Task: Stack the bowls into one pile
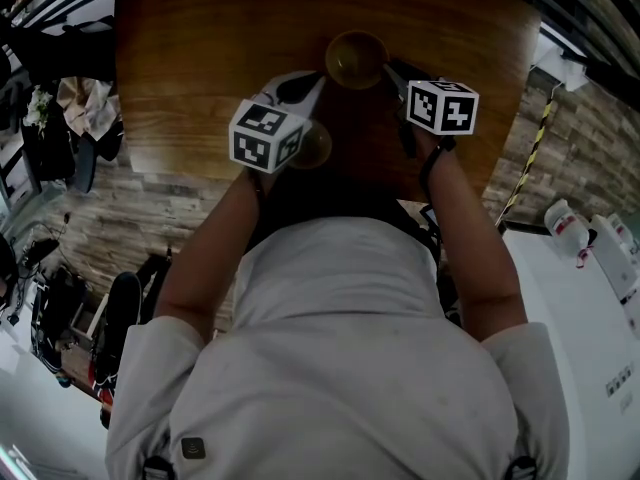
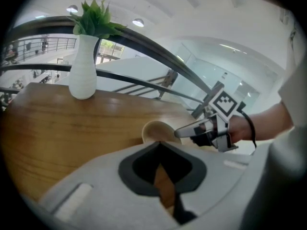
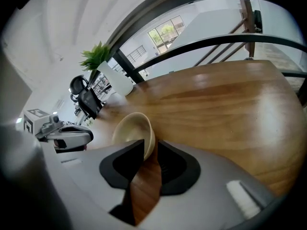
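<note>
Item: round tan bowl (image 1: 356, 56), upright on the brown wooden table (image 1: 190, 68), far side of the working area. Right gripper (image 3: 147, 150) is clamped on its near rim, wall between the pads; whether it is lifted cannot be told. Left gripper (image 2: 160, 145) has its jaws drawn together, holding nothing, tips just short of that bowl. Second tan bowl (image 1: 314, 148) sits separately near the table edge, partly under the left gripper's marker cube. Status: no pile yet; by appearance, the gripped bowl remains to be nested with the second.
</note>
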